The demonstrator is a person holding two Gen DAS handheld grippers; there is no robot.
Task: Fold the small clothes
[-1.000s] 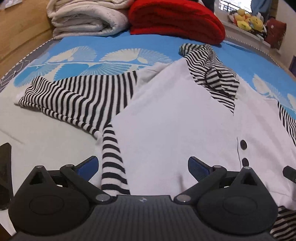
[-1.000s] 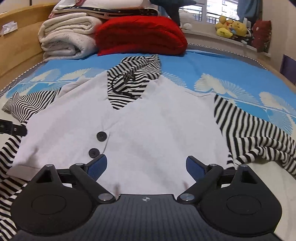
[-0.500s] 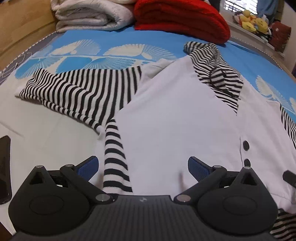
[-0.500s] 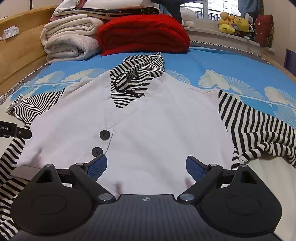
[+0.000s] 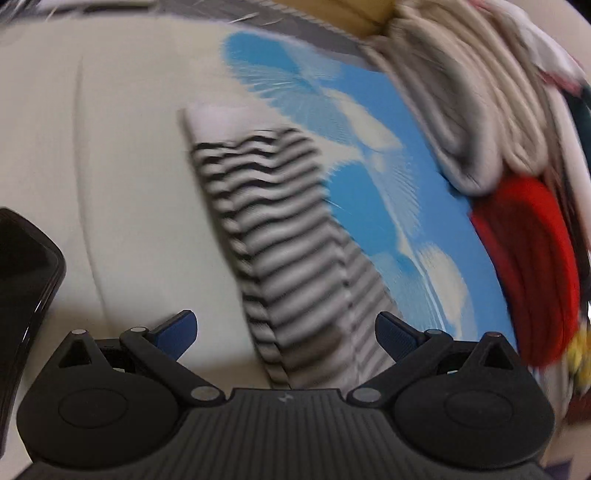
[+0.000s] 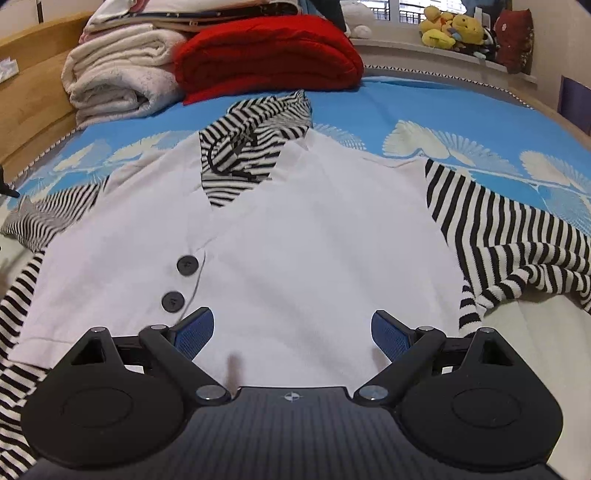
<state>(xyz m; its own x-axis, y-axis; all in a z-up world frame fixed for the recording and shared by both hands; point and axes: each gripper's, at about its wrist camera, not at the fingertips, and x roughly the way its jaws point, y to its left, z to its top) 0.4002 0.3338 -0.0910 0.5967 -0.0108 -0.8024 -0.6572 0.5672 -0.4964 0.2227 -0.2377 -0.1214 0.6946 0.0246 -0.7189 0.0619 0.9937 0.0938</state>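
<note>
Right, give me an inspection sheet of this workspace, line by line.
Surface: bed with a blue fan-print cover, cream toward the near edge.
Job's things: white top with striped sleeves, spread flat and unfolded; two dark buttons; left sleeve blurred in the left view.
Clutter: dark flat object at the left edge, unidentifiable.
Grippers: left tool open over the sleeve; right tool open over the hem.
Cables: nothing seen.
Surroundings: folded cream blankets, red blanket, plush toys on the sill.

Home bedroom: bed (image 6: pixel 424 110), folded blankets (image 6: pixel 122 81), plush toys (image 6: pixel 450 31) on windowsill.
</note>
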